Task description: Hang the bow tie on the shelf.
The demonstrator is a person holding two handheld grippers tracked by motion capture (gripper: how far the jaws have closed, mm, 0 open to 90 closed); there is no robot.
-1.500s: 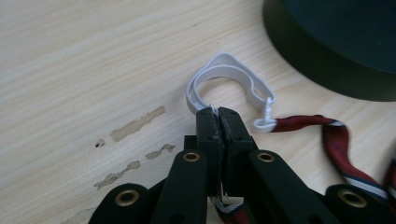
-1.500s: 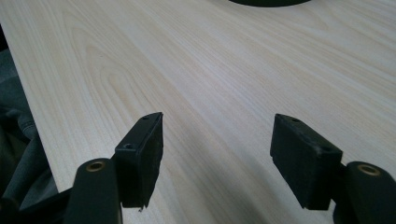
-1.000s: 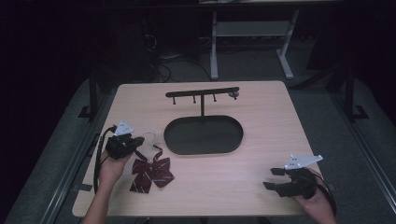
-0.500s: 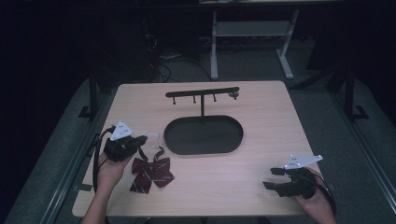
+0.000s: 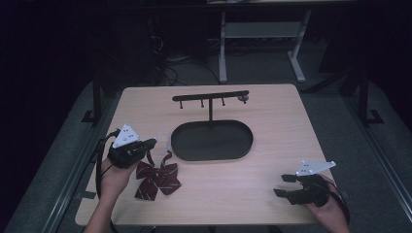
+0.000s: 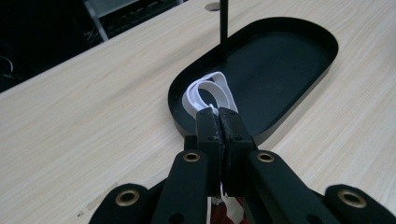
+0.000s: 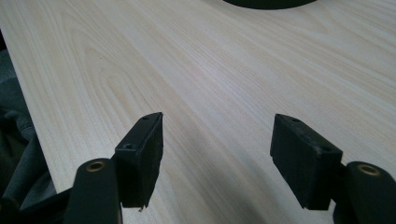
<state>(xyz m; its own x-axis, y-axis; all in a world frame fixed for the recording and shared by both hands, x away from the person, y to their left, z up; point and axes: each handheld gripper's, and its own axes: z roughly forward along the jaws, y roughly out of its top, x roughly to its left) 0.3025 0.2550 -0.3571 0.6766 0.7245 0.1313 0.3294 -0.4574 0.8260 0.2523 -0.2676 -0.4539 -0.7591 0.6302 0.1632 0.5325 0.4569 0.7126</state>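
Wooden table [image 5: 272, 194], one bow tie [image 5: 158, 177], one stand [image 5: 211, 116], two grippers

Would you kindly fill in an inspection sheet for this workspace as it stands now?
Surface: light wooden table, bare grain.
Job's things: dark red striped bow tie near the left edge; its white elastic loop pinched over the rim of the black oval tray of the hook stand.
Clutter: nothing seen.
Grippers: left gripper shut on the loop; right gripper open, holding nothing.
Cables: black cable at left hand.
Surroundings: dark floor, white desk frame behind.
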